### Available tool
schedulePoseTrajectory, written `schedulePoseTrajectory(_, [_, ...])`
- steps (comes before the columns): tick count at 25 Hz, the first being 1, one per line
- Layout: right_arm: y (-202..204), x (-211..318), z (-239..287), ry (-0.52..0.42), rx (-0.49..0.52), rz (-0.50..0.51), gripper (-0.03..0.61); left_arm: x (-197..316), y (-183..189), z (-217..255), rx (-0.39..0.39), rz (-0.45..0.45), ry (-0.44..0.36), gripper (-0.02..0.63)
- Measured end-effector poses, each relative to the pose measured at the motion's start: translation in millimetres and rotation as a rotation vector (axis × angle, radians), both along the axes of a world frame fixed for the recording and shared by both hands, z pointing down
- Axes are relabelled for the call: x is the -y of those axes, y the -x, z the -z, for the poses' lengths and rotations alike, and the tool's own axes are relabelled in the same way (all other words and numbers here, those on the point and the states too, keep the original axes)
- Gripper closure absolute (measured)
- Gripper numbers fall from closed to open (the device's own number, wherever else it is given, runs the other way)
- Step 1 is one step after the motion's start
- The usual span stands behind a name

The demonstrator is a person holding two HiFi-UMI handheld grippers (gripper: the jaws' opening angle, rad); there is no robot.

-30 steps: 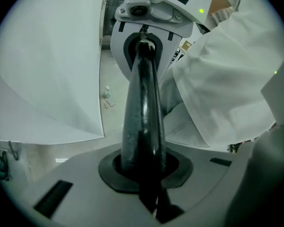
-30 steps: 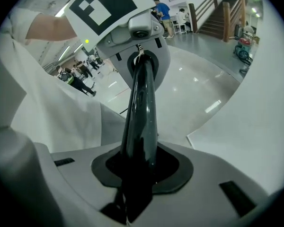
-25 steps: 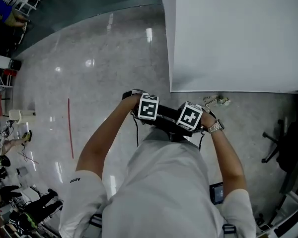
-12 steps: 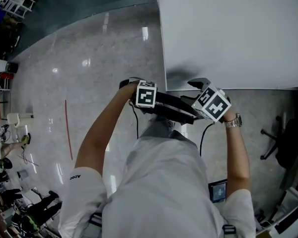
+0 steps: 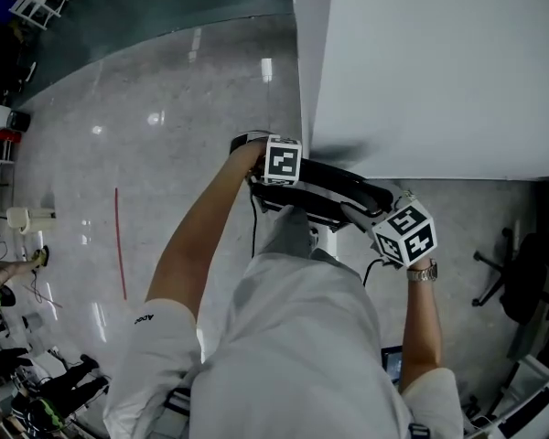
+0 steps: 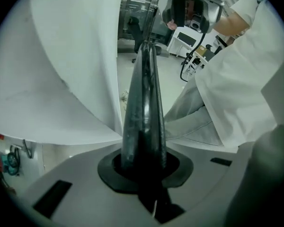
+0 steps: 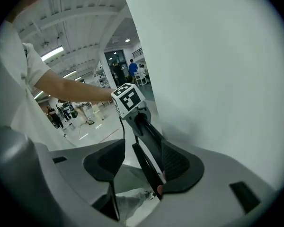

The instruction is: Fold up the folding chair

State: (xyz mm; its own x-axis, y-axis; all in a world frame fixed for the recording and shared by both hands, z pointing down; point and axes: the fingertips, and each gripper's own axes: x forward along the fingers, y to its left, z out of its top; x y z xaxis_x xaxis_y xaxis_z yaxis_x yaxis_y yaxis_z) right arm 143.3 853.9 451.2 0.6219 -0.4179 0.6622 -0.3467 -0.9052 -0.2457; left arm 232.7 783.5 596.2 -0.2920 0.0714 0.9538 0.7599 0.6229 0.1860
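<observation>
Progress: the folding chair (image 5: 334, 183) reads as 1 thin black slab, seat and back apparently flat together, so the fold looks done or all but done. It hangs in the air between the person's hands, just beside the edge of the white counter (image 5: 439, 62) and above the floor (image 5: 165, 108). What seems left is parking it, leaned or laid down.

Left tool (image 6: 143, 167): narrow, clamped on the chair's edge. Right tool (image 7: 142, 163): wide, its jaws have just been opening. The chair's black frame passes between the pads, nearer the right one, but is not pressed.

Count: 1 folding chair, 2 tools, 1 counter.
</observation>
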Motion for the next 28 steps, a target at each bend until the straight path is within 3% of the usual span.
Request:
schedulePoseTrajectory(3, [3.9,7.8,-9.1,-0.046,0.028,-0.030,0.337,-11.6,-5.0,-4.6,-0.014,-0.026,0.025,0.533])
schedulePoseTrajectory(6, [3.8,8.9,-11.5,-0.075,0.038,-0.062,0.361,-23.8,-19.9,-3.6,-0.009,-0.005,-0.002,0.528])
schedulePoseTrajectory(10, [3.3,2.3,-14.2,-0.106,0.049,-0.117,0.440,-30.4,-33.1,-2.5,0.005,0.006,-0.027,0.528])
schedulePoseTrajectory(15, [7.7,-5.0,-23.9,-0.122,0.062,-0.172,0.512,-29.7,-35.2,-4.6,-0.018,0.014,0.033,0.521])
schedulePoseTrajectory(18, [13.6,2.8,-32.7,-0.120,0.080,-0.163,0.515,-30.4,-33.5,-6.1,-0.037,0.022,0.063,0.500])
schedulePoseTrajectory(21, [17.9,9.5,-41.4,-0.126,0.093,-0.147,0.517,-33.3,-33.6,-1.0,-0.011,0.051,0.043,0.489])
schedulePoseTrajectory(28, [29.5,10.1,-53.6,-0.148,0.124,-0.115,0.516,-33.3,-55.6,24.1,-0.031,0.171,0.100,0.382])
